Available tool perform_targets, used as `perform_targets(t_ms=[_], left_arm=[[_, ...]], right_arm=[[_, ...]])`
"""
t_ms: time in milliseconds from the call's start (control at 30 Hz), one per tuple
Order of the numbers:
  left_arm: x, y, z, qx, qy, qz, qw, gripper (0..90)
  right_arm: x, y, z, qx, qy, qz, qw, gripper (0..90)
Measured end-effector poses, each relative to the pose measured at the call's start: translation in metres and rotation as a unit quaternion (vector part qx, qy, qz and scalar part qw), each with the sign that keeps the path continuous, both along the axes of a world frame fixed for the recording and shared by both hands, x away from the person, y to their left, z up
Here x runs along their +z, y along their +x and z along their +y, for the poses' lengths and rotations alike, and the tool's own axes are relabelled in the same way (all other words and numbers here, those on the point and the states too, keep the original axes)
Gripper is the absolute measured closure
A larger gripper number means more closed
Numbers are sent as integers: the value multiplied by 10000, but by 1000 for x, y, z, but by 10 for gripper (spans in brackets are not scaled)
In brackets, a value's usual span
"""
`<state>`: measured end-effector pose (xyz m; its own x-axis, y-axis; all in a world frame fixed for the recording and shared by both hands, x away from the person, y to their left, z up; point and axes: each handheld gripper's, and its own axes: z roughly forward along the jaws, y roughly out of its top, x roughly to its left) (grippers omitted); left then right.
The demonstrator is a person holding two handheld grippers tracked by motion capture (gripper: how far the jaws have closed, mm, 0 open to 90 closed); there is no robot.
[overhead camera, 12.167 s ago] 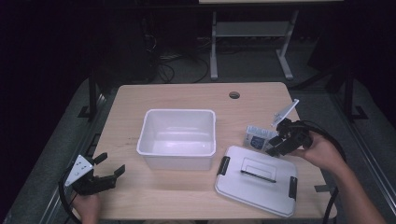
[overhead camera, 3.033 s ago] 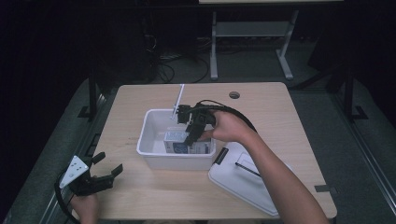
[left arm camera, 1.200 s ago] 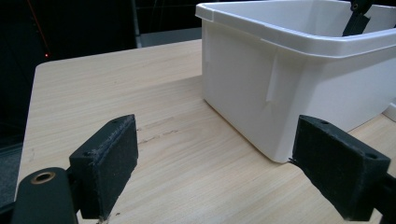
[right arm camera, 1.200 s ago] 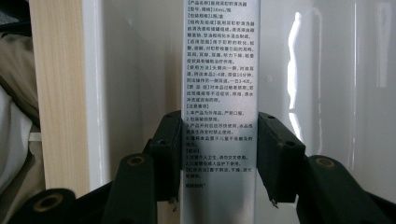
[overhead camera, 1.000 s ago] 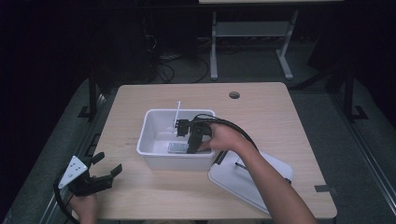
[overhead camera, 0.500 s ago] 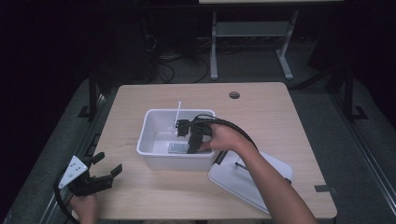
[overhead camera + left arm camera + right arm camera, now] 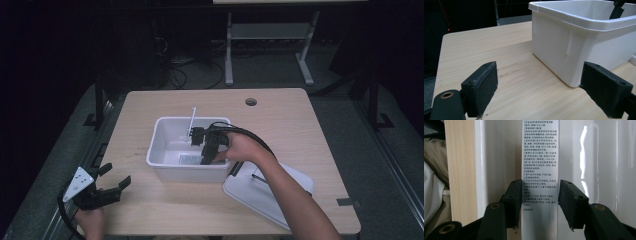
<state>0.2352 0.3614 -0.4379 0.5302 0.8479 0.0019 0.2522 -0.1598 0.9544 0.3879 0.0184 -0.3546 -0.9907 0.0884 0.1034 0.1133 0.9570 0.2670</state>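
Slim printed box (image 7: 540,170) is sitting low inside the white bin (image 7: 165,131), right claw (image 7: 540,202) half-open and pinching its sides; best releasing only once it is lying flat, while left claw (image 7: 539,87) is idling wide, empty, on the tabletop (image 7: 300,120).

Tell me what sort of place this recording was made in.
Probably a lab or workshop set up for recording: a bare wooden table with a cable hole, loose cables on the floor behind, and a metal stand in a dark room.

The narrow silver box (image 7: 540,170) bears columns of small black Chinese print in bracketed sections, with "30mL" legible near its top.
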Motion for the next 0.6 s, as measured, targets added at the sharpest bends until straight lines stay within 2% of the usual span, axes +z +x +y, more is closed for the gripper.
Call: perform_targets(t_ms=[600], left_arm=[[0,1,-2,-15,10,13,10000,134]], right_arm=[[20,-2,-16,-126,258,-102,9995,530]])
